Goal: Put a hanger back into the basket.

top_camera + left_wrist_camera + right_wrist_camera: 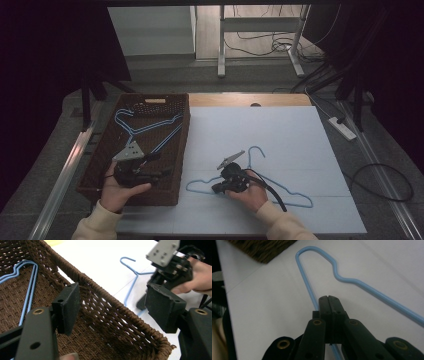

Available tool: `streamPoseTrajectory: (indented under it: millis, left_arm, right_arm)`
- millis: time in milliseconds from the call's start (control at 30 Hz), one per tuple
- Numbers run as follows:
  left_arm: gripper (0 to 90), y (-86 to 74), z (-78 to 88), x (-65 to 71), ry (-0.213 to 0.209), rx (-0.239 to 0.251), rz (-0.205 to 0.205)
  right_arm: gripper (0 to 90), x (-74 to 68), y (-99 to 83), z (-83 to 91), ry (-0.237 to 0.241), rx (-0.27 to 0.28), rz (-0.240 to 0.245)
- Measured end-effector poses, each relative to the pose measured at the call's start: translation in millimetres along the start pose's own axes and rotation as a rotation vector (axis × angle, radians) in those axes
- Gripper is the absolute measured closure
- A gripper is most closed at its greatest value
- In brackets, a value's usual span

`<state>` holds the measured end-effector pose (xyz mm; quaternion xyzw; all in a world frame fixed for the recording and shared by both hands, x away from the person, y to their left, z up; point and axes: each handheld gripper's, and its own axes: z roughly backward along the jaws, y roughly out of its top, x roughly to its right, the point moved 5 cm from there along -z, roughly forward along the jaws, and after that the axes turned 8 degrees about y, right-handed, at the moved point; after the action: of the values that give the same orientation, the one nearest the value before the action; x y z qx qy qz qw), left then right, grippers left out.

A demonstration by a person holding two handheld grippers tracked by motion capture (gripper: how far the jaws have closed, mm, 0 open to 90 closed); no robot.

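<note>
my right tongs (328, 298) are clamped shut on the blue wire hanger (280, 187), which lies on the white mat just right of the wicker basket (184, 150). two hangers (145, 129) already lie inside. my left tongs (112, 307) hang open over the basket rim; this hanger has yet to go in.

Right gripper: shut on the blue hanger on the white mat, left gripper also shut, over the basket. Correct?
Not quite: the left gripper is open. The left gripper view shows its jaws standing wide apart over the brown woven basket, with nothing between them. The rest holds: the right gripper is shut on the blue hanger, which lies on the white mat.
</note>
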<state>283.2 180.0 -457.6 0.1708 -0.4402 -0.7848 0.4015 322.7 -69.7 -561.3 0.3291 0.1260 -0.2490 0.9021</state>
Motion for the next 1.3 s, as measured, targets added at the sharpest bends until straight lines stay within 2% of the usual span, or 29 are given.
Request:
streamPoseTrajectory:
  millis: [200,333,633,667,700,733,767,800,833,867,900,1033,1133,1200,1300]
  left_arm:
    - [28.9,0.3,0.0,-0.1,0.001,0.000,0.000]
    - [28.9,0.1,-1.5,0.5,0.000,-0.003,0.001]
    - [28.9,-0.3,-1.4,0.4,-0.002,-0.004,0.001]
    - [28.9,-0.5,-1.4,0.1,0.000,-0.004,0.002]
    - [28.9,-0.7,-1.5,0.0,0.001,-0.005,0.002]
    - [28.9,-0.8,-1.4,0.1,0.001,-0.005,0.002]
    - [28.9,-0.8,-1.2,0.4,-0.001,-0.006,0.003]
    - [28.9,-0.6,-1.0,0.5,0.000,-0.005,0.001]
    - [28.9,-0.3,-0.7,0.7,0.000,-0.002,0.000]
    - [28.9,0.2,-0.2,0.7,-0.002,0.000,0.000]
    - [28.9,0.2,-0.2,0.7,-0.002,0.000,0.000]
    - [28.9,0.0,-0.9,-0.3,0.000,-0.003,0.002]
    - [28.9,0.3,-1.8,0.4,-0.001,-0.003,0.001]
    - [28.9,0.9,-2.6,1.5,-0.003,-0.005,-0.003]
    - [29.0,0.7,-2.9,1.9,-0.004,-0.005,-0.004]
  right_arm:
    - [90.0,-16.5,-28.6,12.1,0.029,-0.026,0.005]
    - [90.0,-21.3,-36.4,15.7,0.033,-0.031,0.011]
    - [90.0,-26.3,-40.2,17.1,0.037,-0.049,0.039]
    - [90.0,-24.8,-42.0,20.7,0.012,-0.037,0.046]
    - [90.0,-24.8,-42.0,20.7,0.012,-0.037,0.046]
    - [90.0,-16.8,-42.8,34.0,-0.021,0.004,0.029]
    - [90.0,-16.8,-42.8,34.0,-0.021,0.004,0.029]
    - [90.0,-10.4,-43.9,44.1,-0.048,0.027,0.016]
    - [90.0,-2.9,-46.7,55.3,-0.080,0.046,-0.001]
    - [90.0,12.9,-57.4,77.6,-0.152,0.075,-0.036]
    - [90.0,12.9,-57.4,77.6,-0.152,0.075,-0.036]
    - [90.0,39.6,-85.3,109.6,-0.250,0.117,-0.125]
    - [90.0,48.9,-95.7,115.6,-0.291,0.115,-0.153]
    - [90.0,53.5,-98.5,114.4,-0.337,0.111,-0.144]
    - [90.0,55.7,-98.2,112.8,-0.355,0.102,-0.129]
